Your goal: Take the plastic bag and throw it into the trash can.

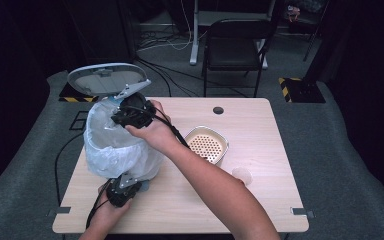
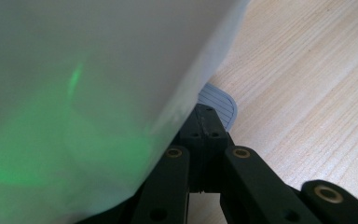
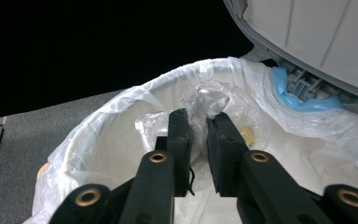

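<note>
A small pedal bin [image 1: 115, 145] lined with a white plastic bag stands on the left of the table, its grey lid [image 1: 105, 77] tipped up. My left gripper [image 1: 125, 187] is low at the bin's front base. Its jaws are shut, and their tips [image 2: 207, 114] rest on the grey ribbed pedal [image 2: 219, 100]. My right gripper [image 1: 130, 112] hangs over the bin's open mouth. In the right gripper view its jaws [image 3: 198, 121] stand a narrow gap apart, with a crumpled clear plastic wrap [image 3: 209, 100] at the pads, above the bag's inside.
A beige perforated basket [image 1: 207, 144] sits mid-table, and a small clear cup [image 1: 242, 175] lies nearer the front. The wooden table [image 1: 260, 210] has a cable hole [image 1: 218, 110] at the back. A black chair [image 1: 237, 47] stands beyond the table.
</note>
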Demonstrator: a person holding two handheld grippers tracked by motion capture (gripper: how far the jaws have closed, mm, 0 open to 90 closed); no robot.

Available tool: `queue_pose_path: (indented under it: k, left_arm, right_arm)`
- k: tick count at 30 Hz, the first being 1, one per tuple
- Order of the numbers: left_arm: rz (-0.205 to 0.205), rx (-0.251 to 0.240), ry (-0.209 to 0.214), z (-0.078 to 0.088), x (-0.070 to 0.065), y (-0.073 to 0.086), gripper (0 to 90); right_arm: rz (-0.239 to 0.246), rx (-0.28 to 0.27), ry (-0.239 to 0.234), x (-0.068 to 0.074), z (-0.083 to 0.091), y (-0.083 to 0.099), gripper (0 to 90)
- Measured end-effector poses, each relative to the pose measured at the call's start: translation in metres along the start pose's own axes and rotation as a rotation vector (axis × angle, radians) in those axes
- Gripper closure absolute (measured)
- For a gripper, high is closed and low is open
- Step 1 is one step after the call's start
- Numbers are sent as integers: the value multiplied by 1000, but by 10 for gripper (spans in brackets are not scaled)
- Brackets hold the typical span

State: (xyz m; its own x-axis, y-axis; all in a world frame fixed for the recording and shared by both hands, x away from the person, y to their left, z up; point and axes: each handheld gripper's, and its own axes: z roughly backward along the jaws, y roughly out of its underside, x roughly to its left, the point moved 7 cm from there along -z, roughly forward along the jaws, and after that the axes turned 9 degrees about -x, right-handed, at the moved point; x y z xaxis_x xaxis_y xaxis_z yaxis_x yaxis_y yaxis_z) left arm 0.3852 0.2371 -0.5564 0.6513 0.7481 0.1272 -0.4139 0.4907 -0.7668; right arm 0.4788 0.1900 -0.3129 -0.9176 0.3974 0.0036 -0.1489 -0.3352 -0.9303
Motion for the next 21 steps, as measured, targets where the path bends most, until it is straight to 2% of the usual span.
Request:
queue_pose_path:
  k: [3,5,6,8,15,18,20,21]
  left_arm:
    - [-1,-2,-8,0,0,0,900]
    - [-3,6,8,1,0,0,900]
    - [-9,8,9,1,0,0,900]
    - [-9,8,9,1,0,0,900]
    - [-8,9,9,1,0,0,900]
    - [-1,0,-9,0,0,0,900]
    - [-1,-1,-9,0,0,0,900]
    - [-4,9,7,1,0,0,900]
  right_arm:
    - [-2,0,2,0,-3,1,711]
    - [-7,-3,4,0,-4,1,637]
    - [-22,4,6,0,-4,2,605]
    - [-23,2,12,-1,-3,3,551]
    - [-26,-8,14,0,9,2,534]
    - [-5,-11,15,0,20,1,542]
    - [5,-20,13,0,27,1,556]
    - [7,-19,14,0,31,1,565]
